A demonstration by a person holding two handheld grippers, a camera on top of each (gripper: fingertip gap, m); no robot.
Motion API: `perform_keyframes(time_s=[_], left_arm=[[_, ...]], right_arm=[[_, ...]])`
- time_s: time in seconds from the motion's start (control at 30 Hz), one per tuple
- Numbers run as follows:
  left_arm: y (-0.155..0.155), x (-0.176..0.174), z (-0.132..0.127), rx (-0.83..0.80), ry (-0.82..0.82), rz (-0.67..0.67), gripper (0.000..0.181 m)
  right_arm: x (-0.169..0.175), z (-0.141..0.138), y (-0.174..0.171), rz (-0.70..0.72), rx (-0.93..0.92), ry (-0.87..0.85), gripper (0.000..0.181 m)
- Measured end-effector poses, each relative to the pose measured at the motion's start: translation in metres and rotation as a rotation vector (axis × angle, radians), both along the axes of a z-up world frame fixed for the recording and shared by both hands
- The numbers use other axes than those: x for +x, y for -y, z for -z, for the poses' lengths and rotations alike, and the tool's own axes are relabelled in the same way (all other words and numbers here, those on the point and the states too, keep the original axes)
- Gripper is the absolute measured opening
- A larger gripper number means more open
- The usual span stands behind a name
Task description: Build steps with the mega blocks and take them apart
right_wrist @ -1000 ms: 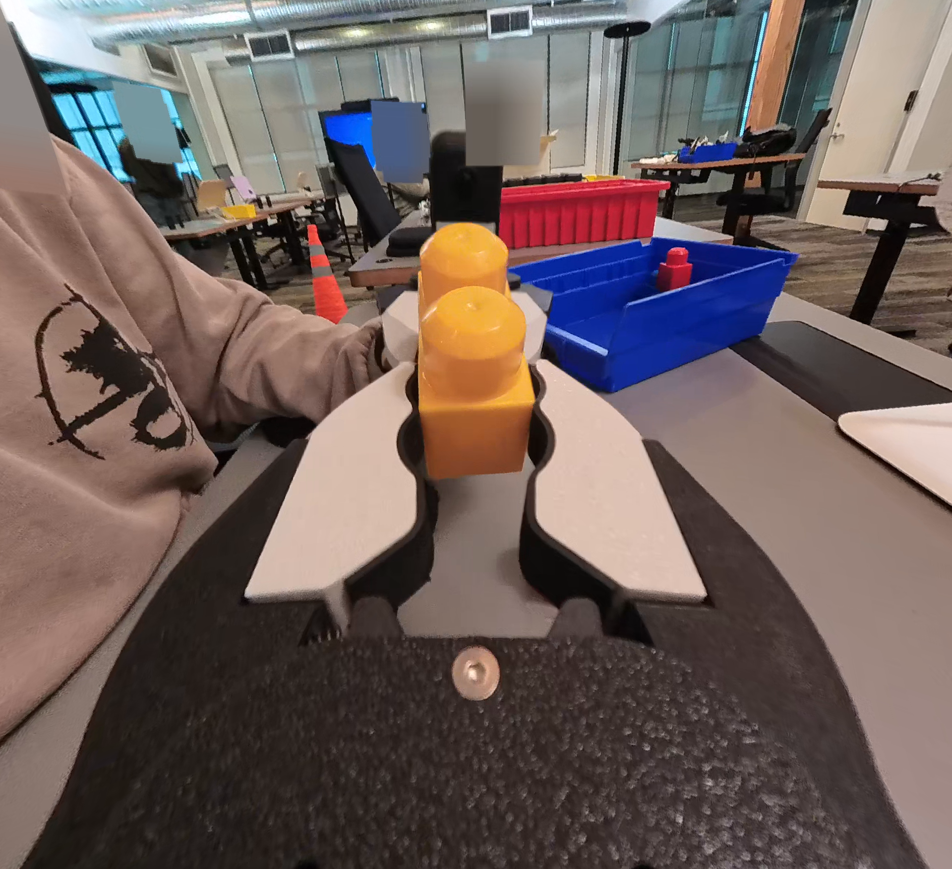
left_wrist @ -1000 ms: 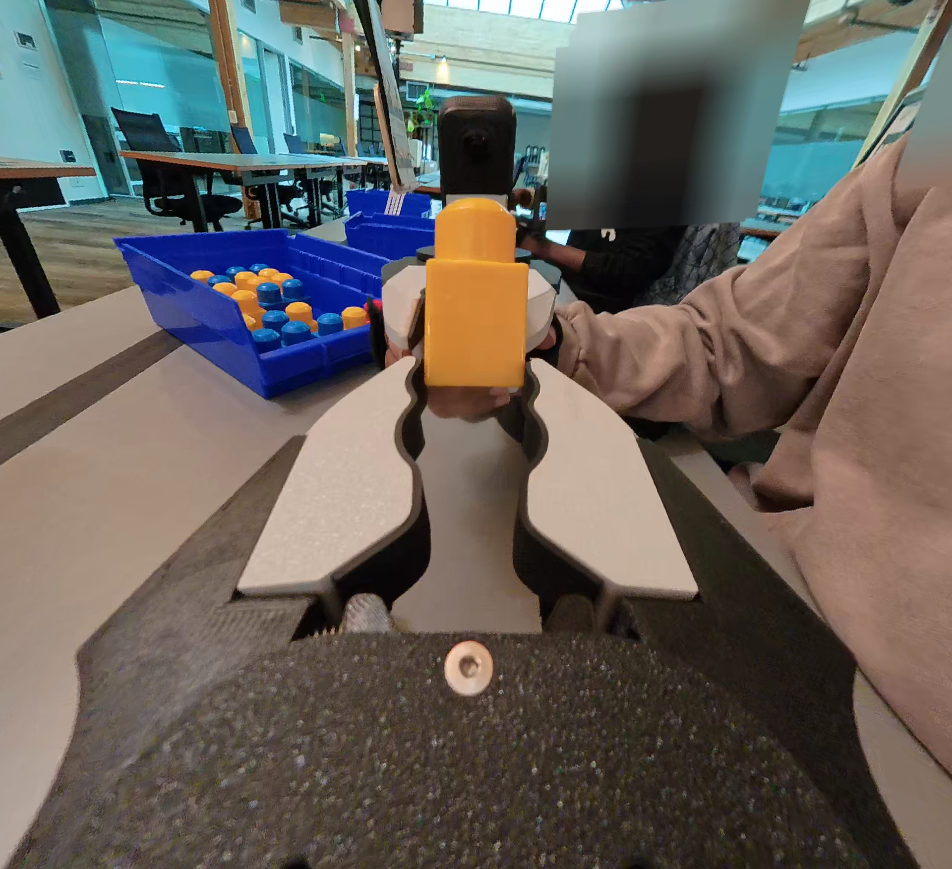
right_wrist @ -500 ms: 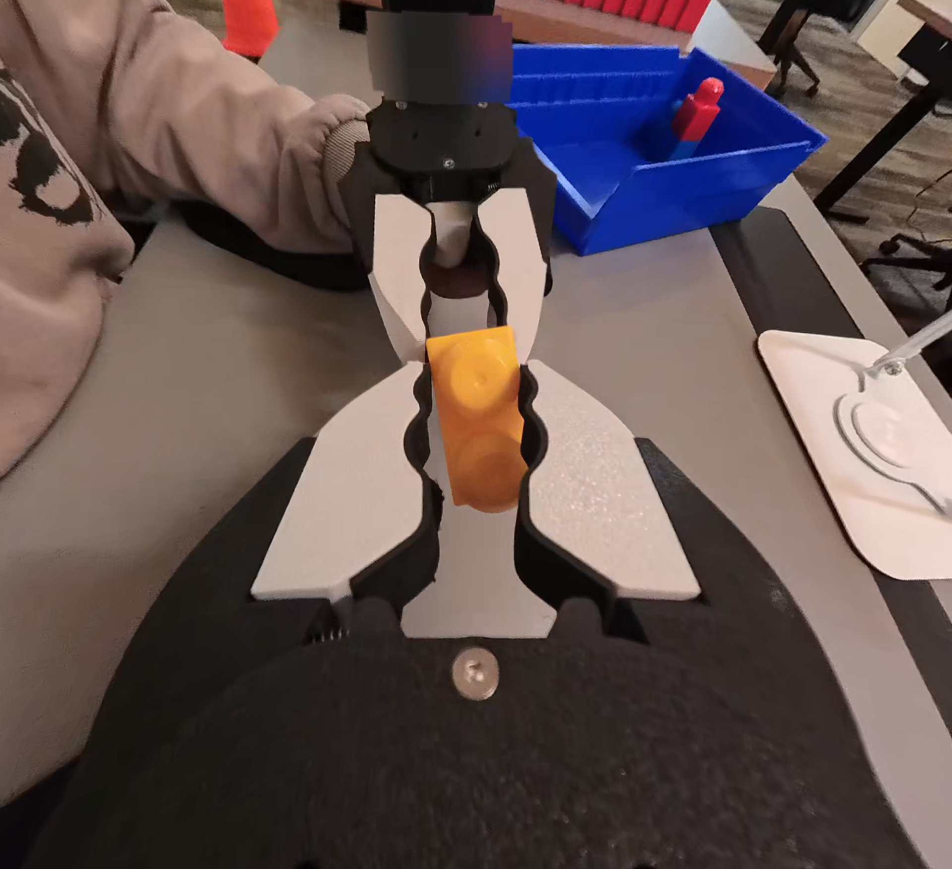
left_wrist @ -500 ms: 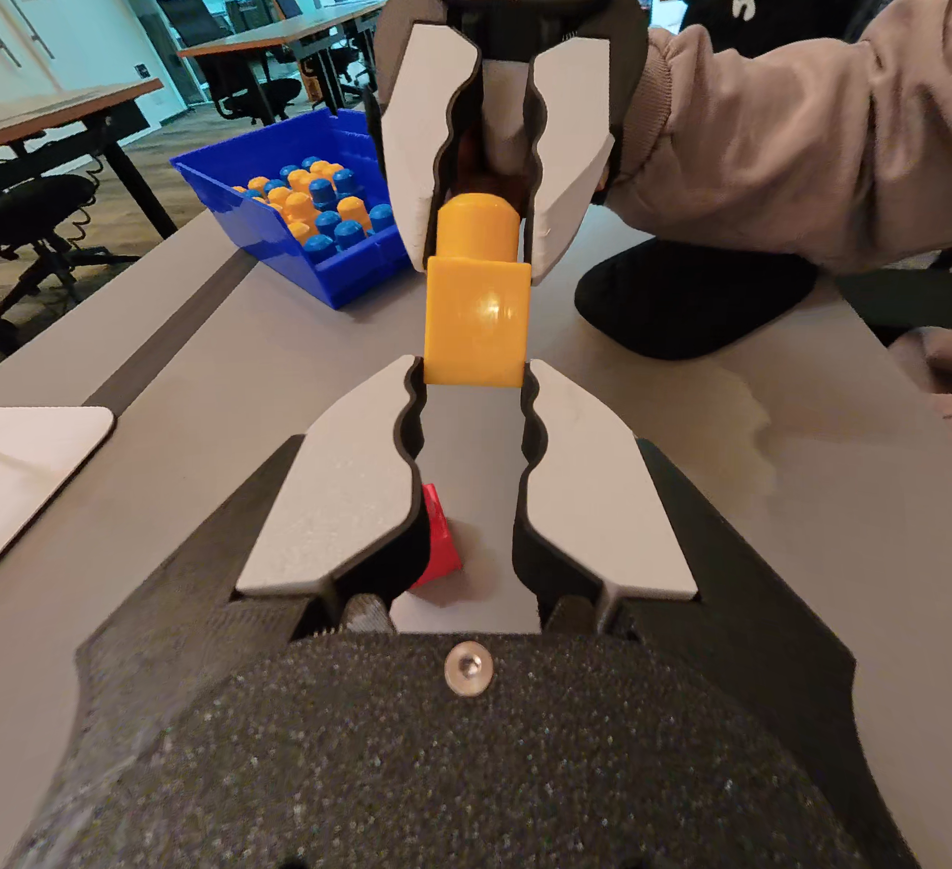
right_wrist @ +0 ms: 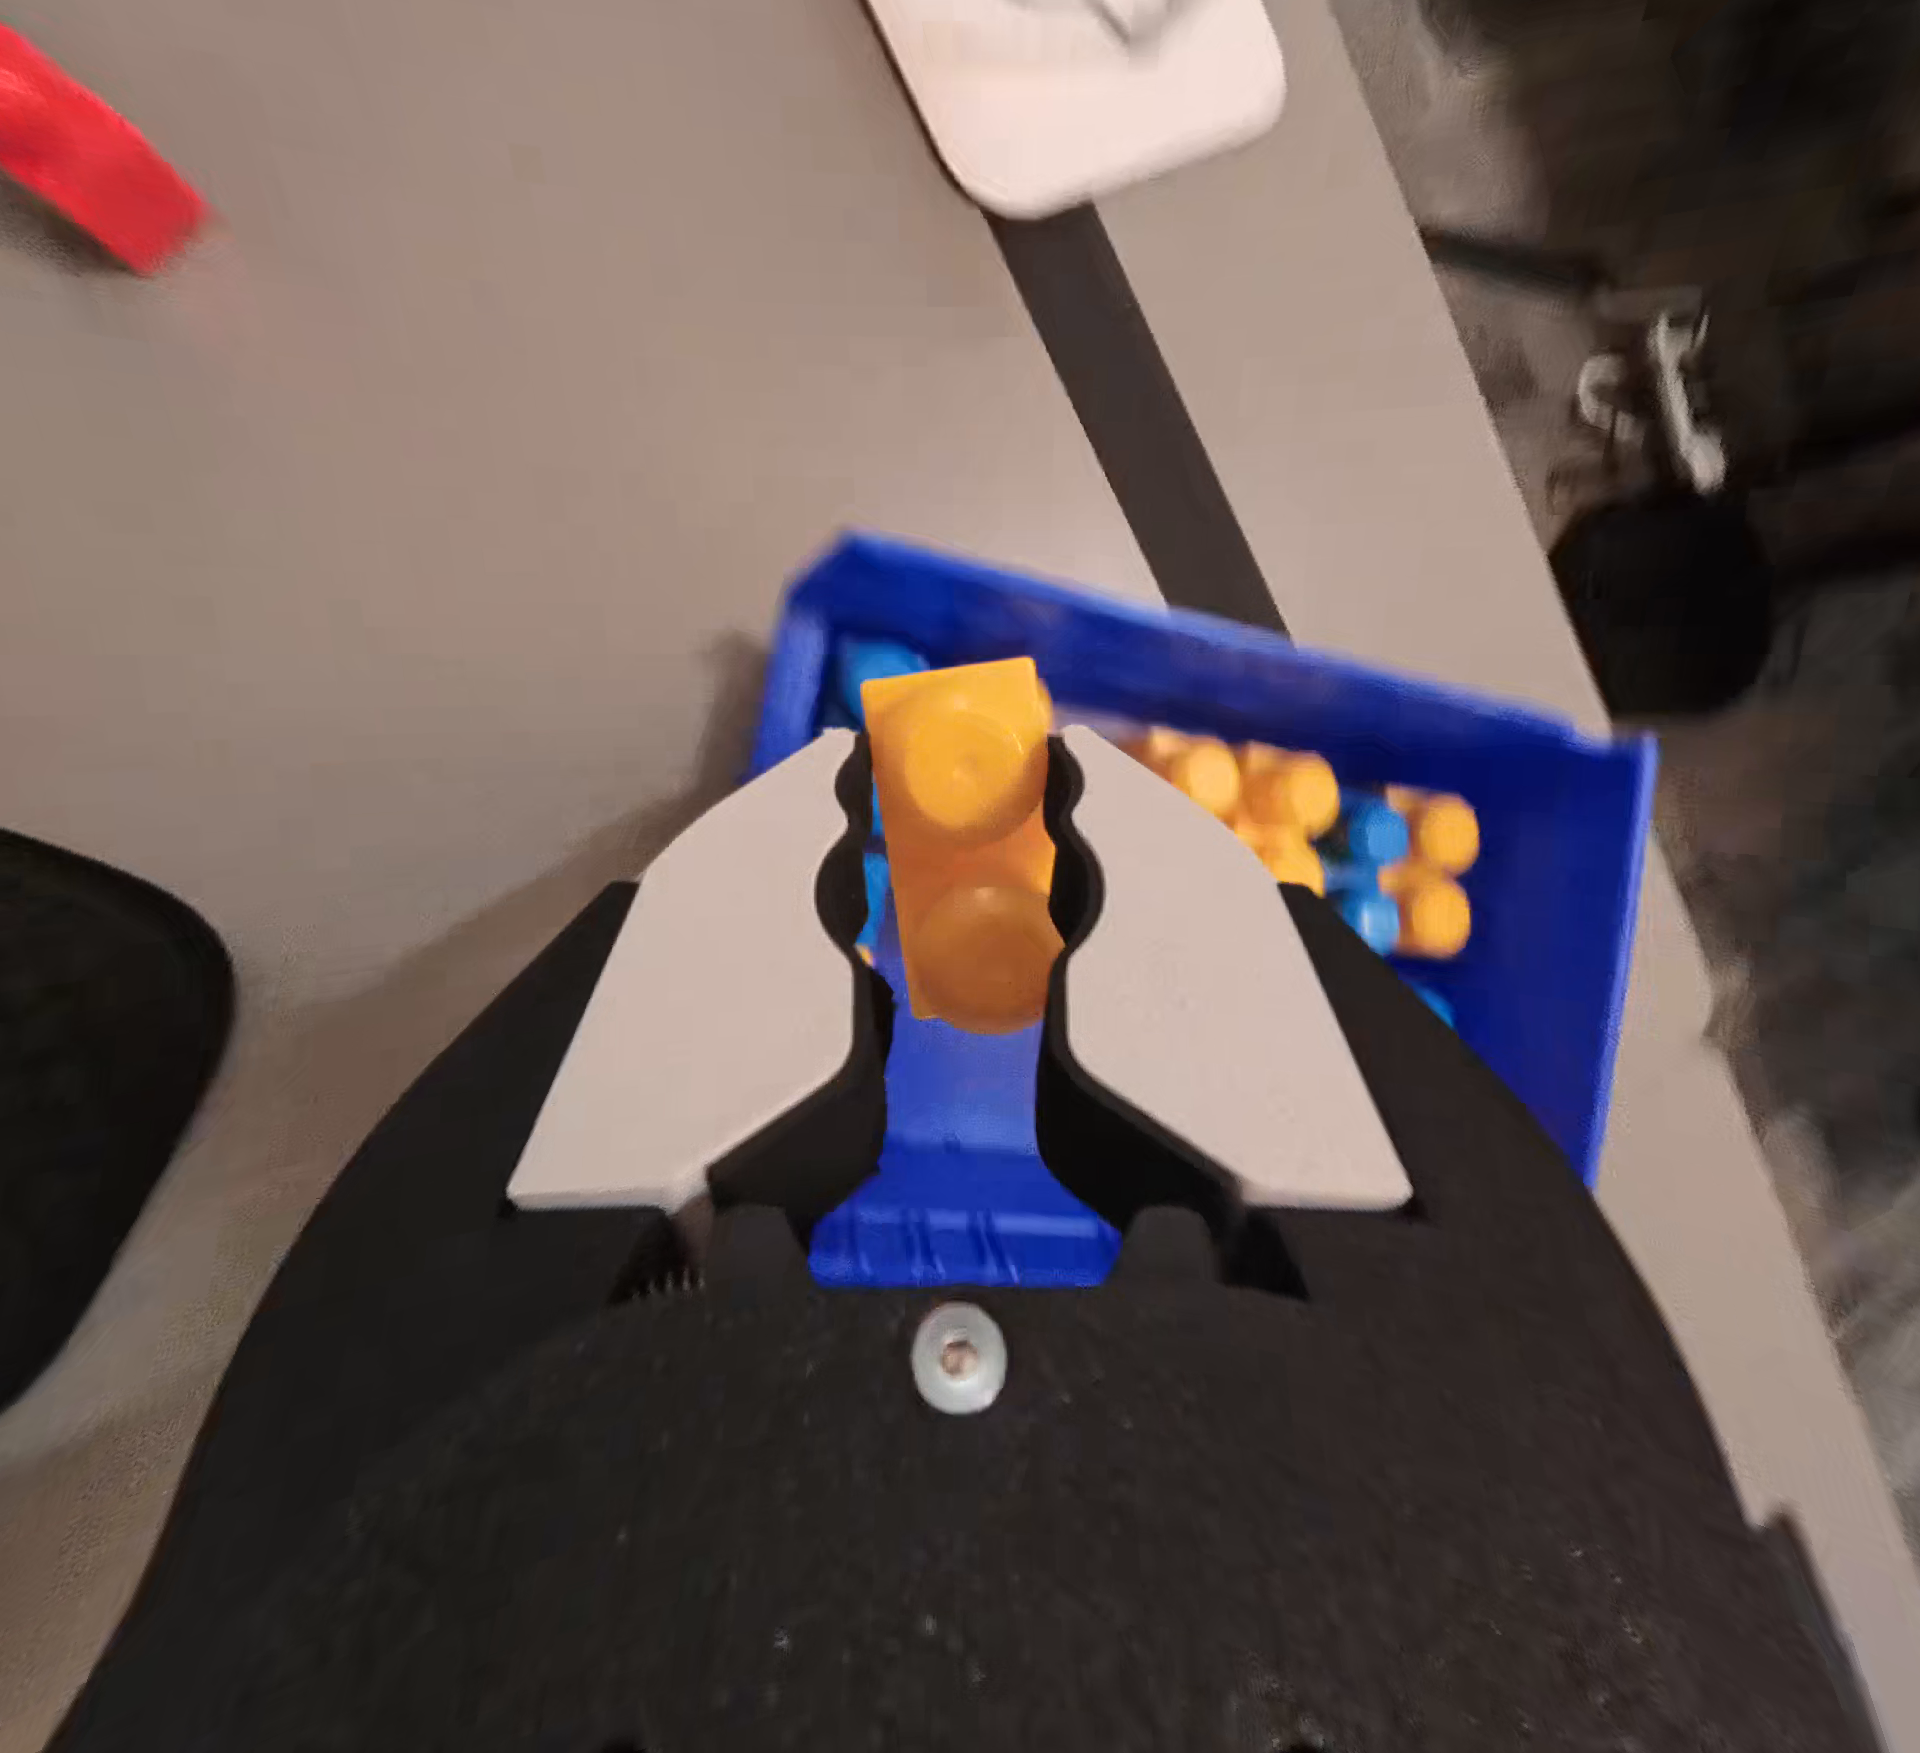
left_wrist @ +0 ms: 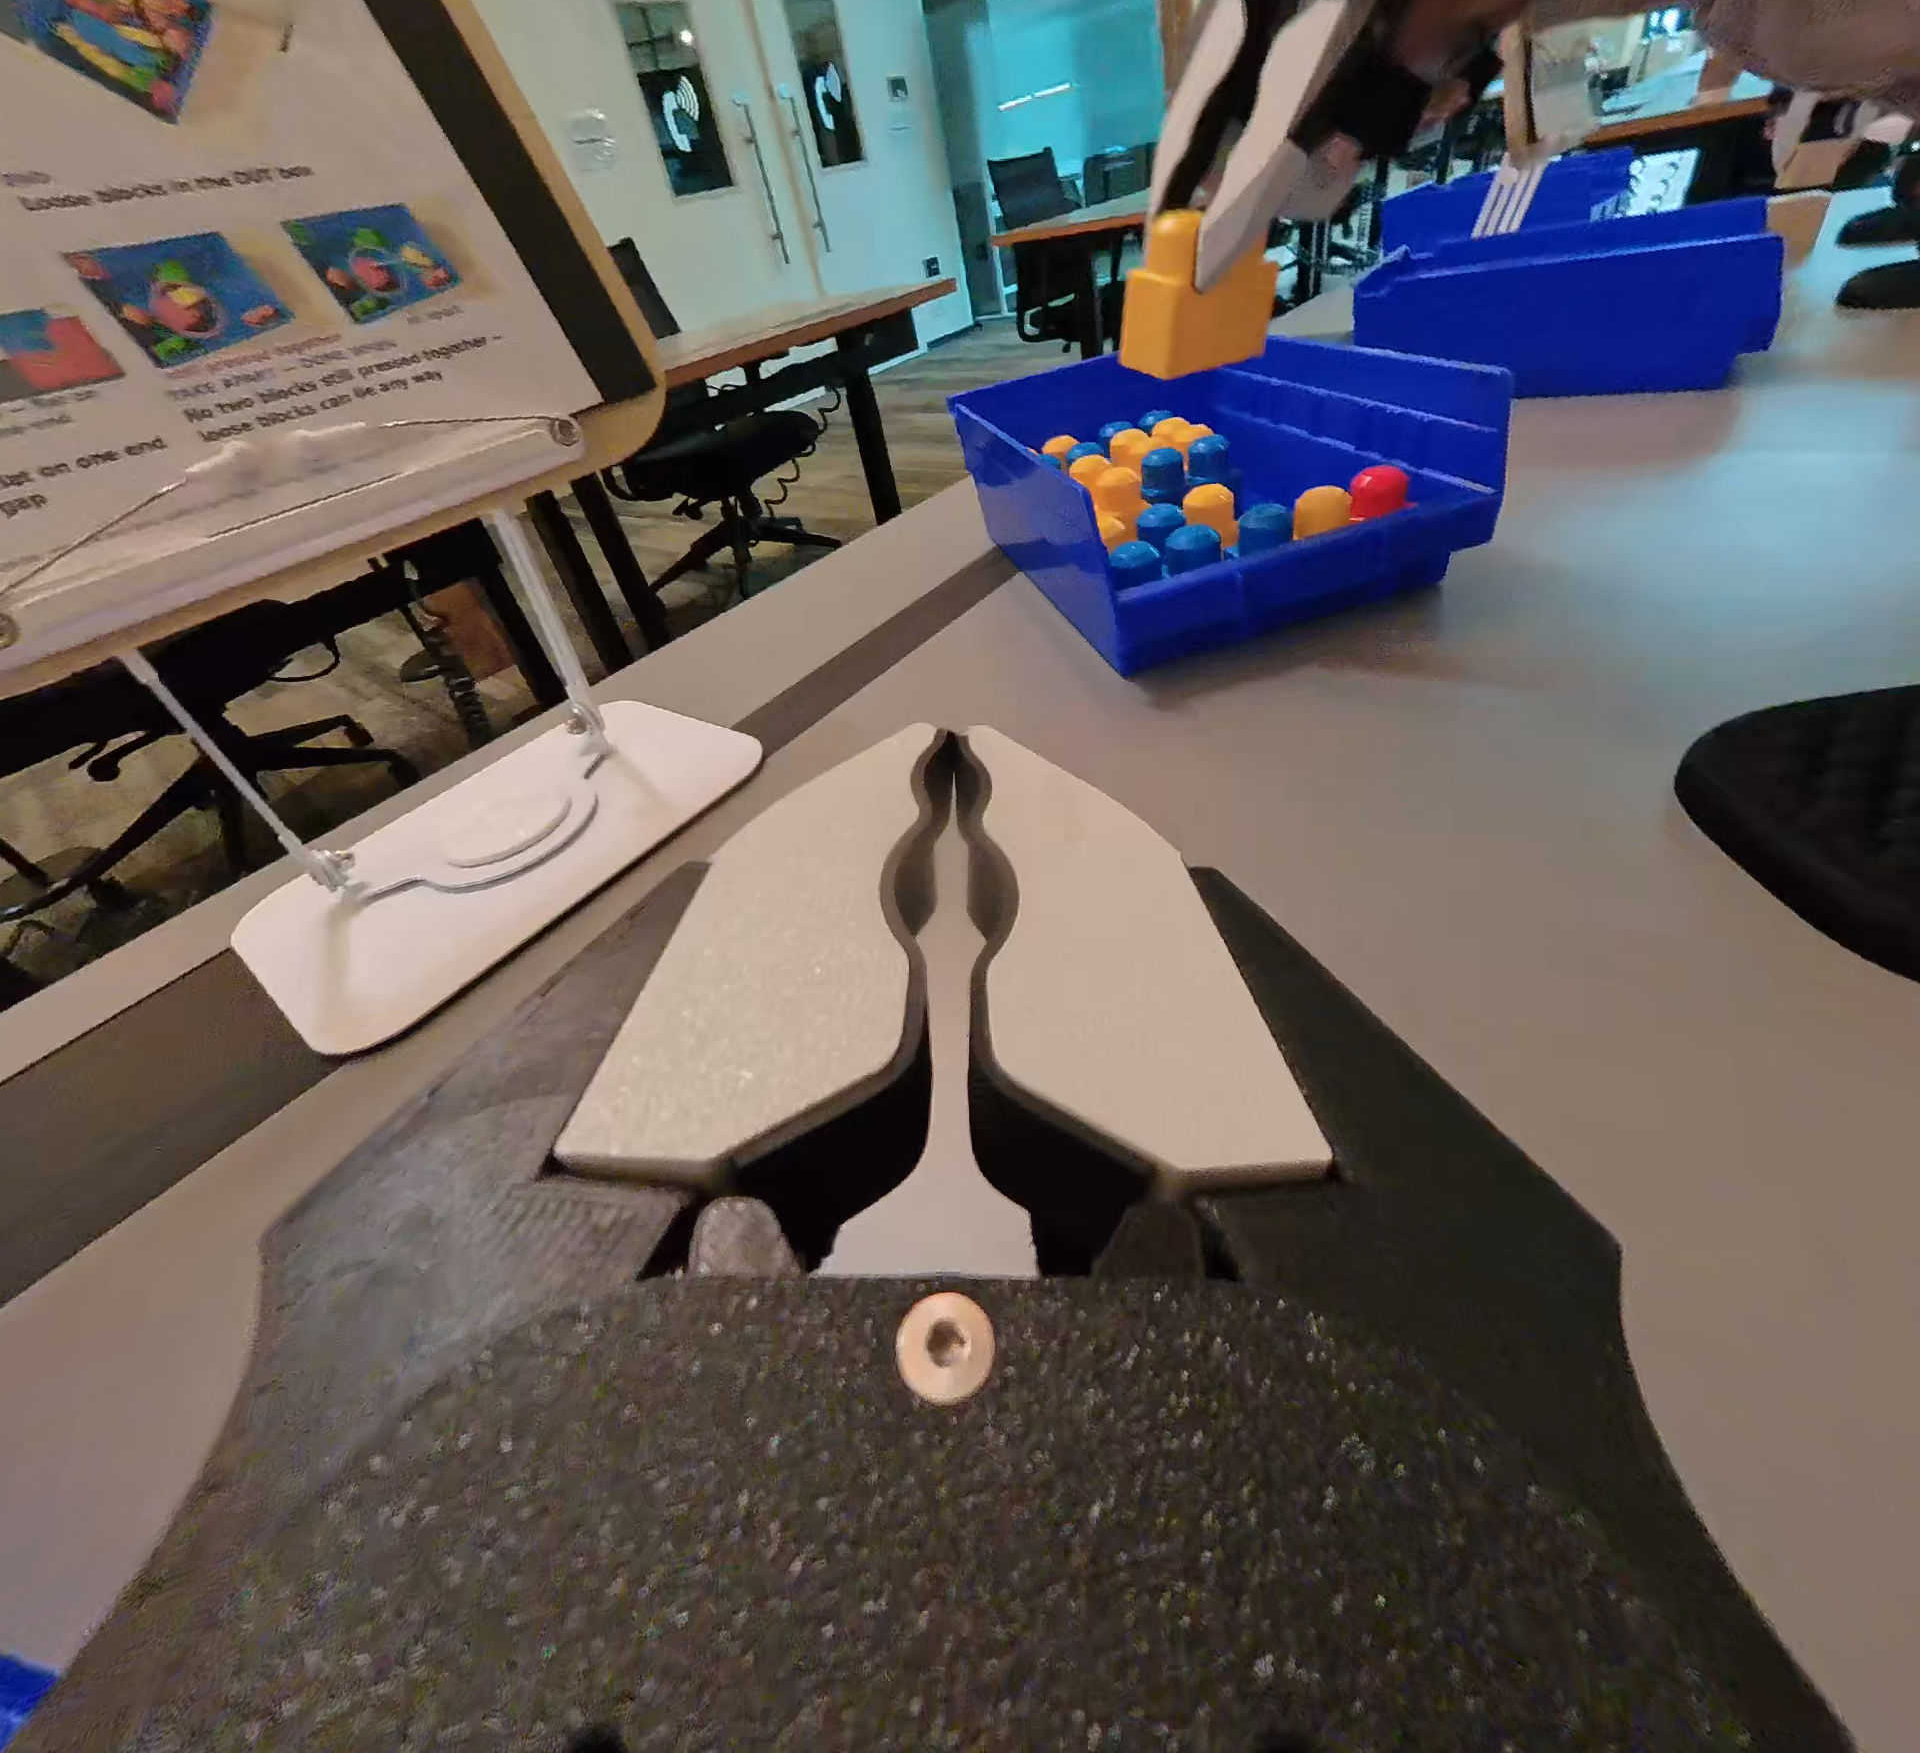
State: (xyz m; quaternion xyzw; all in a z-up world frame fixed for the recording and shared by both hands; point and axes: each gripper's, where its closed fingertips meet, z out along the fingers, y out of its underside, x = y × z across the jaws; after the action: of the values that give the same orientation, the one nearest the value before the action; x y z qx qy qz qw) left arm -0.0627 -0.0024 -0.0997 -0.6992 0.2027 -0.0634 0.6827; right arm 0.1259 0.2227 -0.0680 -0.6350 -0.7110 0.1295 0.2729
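Note:
My right gripper (right_wrist: 958,747) is shut on an orange two-stud mega block (right_wrist: 961,830) and holds it above a blue bin (right_wrist: 1538,872) of orange and blue blocks. In the left wrist view the same gripper (left_wrist: 1210,233) hangs over that bin (left_wrist: 1049,498) with the orange block (left_wrist: 1195,311) in its tips. My left gripper (left_wrist: 954,747) is shut and empty, low over the grey table, short of the bin. A red block (right_wrist: 94,165) lies on the table at the far left of the right wrist view.
A white stand base (left_wrist: 488,872) with an instruction board (left_wrist: 260,197) is left of my left gripper. More blue bins (left_wrist: 1579,301) stand at the back right. A black pad (left_wrist: 1818,820) lies at the right. The table edge runs along the left. One gripper's finger ends stand about 30 cm off the other's.
My left gripper let go of the orange block and closed empty, pulling back to the left. My right gripper carried the block over the blue bin of blocks.

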Motion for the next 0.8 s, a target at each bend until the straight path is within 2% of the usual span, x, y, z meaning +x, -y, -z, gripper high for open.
perform_keyframes(time_s=[0.13, 0.27, 0.53, 0.8], left_arm=[[-0.001, -0.005, -0.001, 0.003, 0.015, -0.013, 0.000], [-0.001, -0.002, 0.002, -0.007, 0.003, -0.007, 0.000], [-0.002, 0.000, 0.007, -0.023, -0.002, 0.010, 0.000], [-0.001, 0.015, 0.018, -0.051, -0.040, 0.084, 0.000]], right_arm=[[0.051, 0.037, -0.052, 0.169, -0.047, 0.131, 0.031], [0.074, 0.070, -0.066, 0.235, -0.078, 0.198, 0.032], [0.083, 0.101, -0.081, 0.280, -0.096, 0.249, 0.032], [0.061, 0.119, -0.082, 0.279, -0.074, 0.267, 0.031]])
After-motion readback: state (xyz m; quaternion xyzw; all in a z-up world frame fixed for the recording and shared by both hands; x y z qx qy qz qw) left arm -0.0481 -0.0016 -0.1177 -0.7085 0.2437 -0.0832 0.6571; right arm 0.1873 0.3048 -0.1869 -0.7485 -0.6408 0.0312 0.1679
